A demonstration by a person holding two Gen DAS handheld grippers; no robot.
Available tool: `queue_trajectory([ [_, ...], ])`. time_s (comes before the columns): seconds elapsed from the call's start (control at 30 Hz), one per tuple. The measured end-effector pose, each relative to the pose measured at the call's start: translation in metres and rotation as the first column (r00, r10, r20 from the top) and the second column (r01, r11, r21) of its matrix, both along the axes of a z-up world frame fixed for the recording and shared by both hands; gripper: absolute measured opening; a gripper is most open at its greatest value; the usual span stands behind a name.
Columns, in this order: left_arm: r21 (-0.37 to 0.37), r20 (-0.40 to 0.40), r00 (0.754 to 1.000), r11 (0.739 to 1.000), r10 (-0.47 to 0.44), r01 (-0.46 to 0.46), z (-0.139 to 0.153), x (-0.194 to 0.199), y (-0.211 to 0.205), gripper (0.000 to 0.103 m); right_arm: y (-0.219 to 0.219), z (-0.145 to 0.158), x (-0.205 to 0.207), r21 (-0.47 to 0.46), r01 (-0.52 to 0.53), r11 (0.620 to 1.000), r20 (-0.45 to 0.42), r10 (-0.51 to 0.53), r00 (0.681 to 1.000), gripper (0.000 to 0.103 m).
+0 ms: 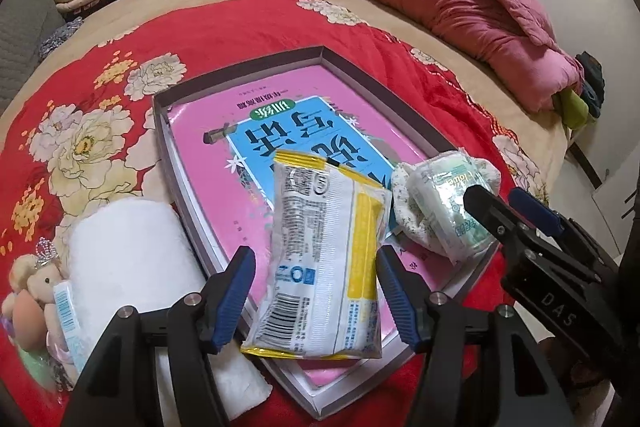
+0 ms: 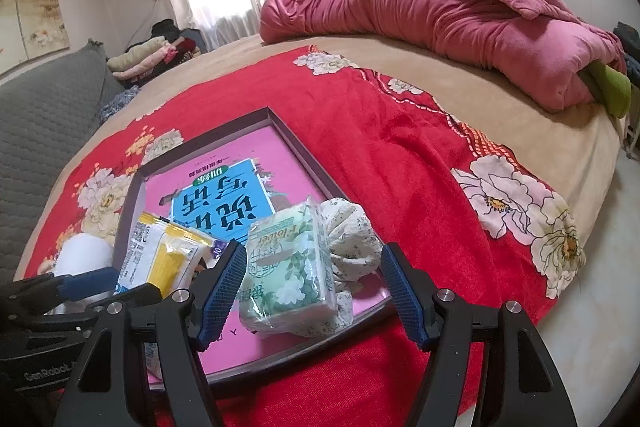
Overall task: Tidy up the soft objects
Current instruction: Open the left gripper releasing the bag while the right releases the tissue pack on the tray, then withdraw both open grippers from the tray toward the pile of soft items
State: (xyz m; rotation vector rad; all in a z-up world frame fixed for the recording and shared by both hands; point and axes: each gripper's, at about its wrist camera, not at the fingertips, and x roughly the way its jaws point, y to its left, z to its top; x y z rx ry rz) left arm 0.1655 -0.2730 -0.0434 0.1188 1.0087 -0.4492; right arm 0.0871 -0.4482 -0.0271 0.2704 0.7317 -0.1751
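Left wrist view: the left claw [image 1: 316, 301] stands wide open, holding nothing. The yellow-and-white wipes pack [image 1: 322, 267] lies directly ahead between its fingers, not gripped, resting in the shallow box [image 1: 240, 75] on the pink book [image 1: 200, 131]. The pack's long axis runs along the claw's forward line. A white roll [image 1: 128, 247] lies left of the box, a small doll [image 1: 36, 291] beside it.

Right wrist view: the right claw [image 2: 314, 293] is equally open and empty. The green tissue pack [image 2: 290, 267] sits between its fingers, nearer the left one, leaning on a floral cloth bundle [image 2: 352, 239]. Judged: each claw is nearer its own pack.
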Motion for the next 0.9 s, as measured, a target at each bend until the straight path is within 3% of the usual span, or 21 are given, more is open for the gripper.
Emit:
queue_trajectory([
  [0.1, -0.014, 0.017, 1.000, 1.000, 0.012, -0.012, 0.003, -0.003, 0.003, 0.063, 0.000, 0.000, 0.000, 0.000, 0.001, 1.000, 0.003, -0.001, 1.000, 0.076],
  [0.5, -0.029, 0.029, 0.999, 0.999, 0.043, -0.042, 0.012, -0.010, 0.009, 0.065, 0.001, 0.001, -0.001, -0.004, 0.001, 1.000, 0.007, -0.001, 1.000, 0.076],
  [0.9, -0.052, 0.044, 0.996, 0.996, 0.076, -0.073, 0.025, -0.024, 0.019, 0.065, 0.007, 0.015, -0.014, -0.065, 0.028, 0.998, 0.059, -0.024, 0.998, 0.077],
])
